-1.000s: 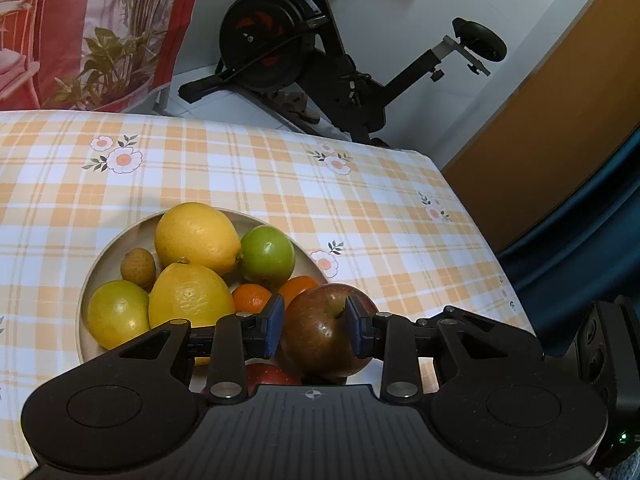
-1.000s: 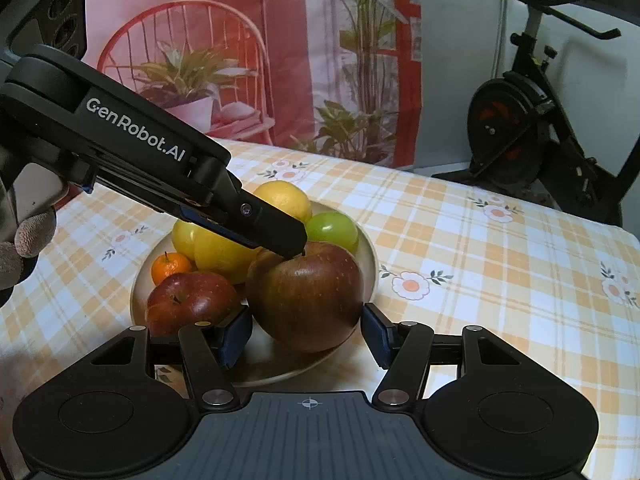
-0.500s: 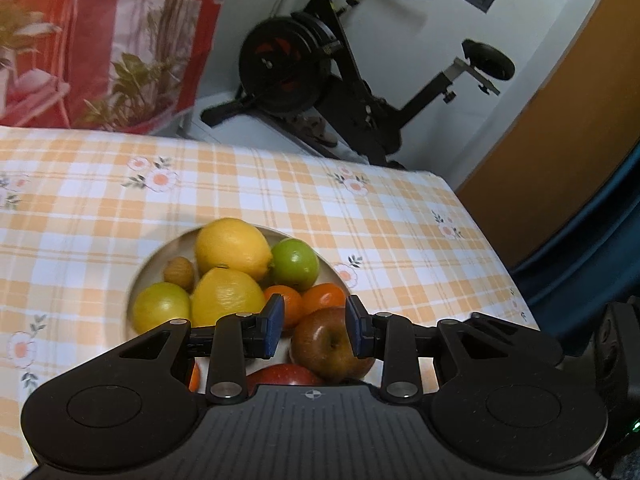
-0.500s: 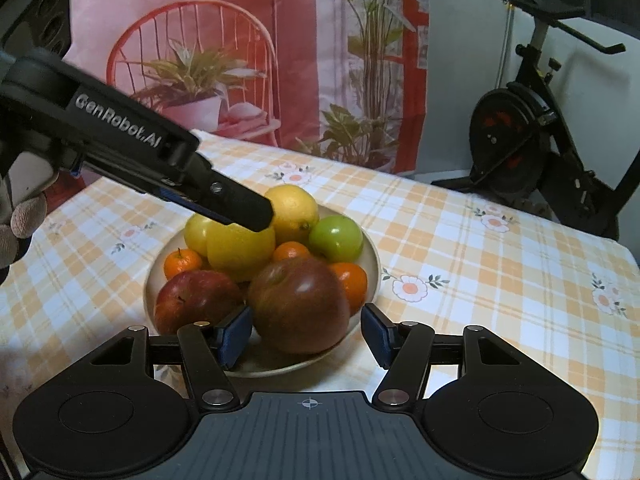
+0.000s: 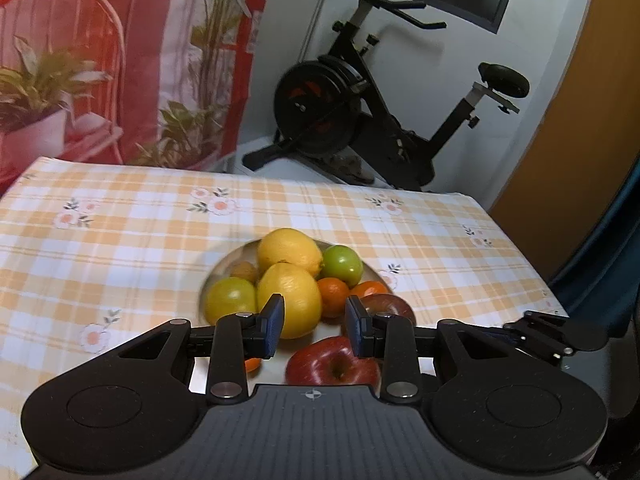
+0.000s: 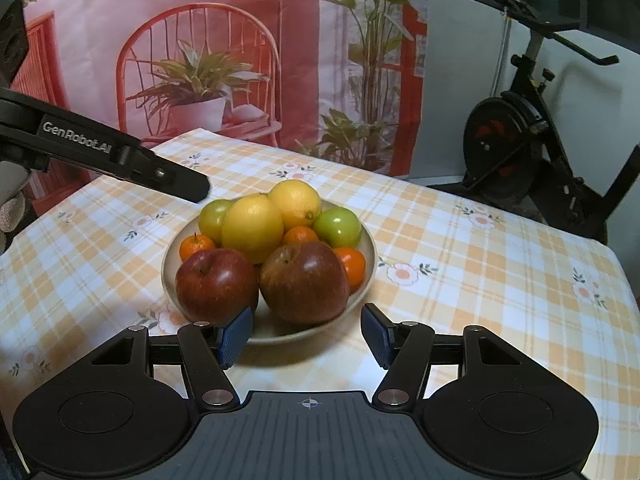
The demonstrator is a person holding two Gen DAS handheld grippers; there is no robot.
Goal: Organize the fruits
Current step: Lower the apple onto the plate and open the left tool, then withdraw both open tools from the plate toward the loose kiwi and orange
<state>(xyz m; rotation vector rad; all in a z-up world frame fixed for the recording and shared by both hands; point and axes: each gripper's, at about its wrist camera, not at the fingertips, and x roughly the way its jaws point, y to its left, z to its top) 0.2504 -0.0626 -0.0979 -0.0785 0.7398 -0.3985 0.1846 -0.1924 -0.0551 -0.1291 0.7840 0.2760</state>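
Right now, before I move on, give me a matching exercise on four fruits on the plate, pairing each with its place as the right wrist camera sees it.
Fruits:
1. bright red apple
2. dark apple
3. green fruit
4. far lemon

Places:
A. back, centre
B. front, left
C. back, right
D. front, right

Pairs: 1-B, 2-D, 3-C, 4-A

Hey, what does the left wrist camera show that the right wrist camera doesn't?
Only the left wrist view shows a small brown fruit at the back of the plate and the exercise bike's saddle. Only the right wrist view shows the left gripper from the side, hanging above the table, and the painted red chair complete. Both show two lemons, two apples, green fruit and small oranges piled on the plate, on the checked tablecloth.
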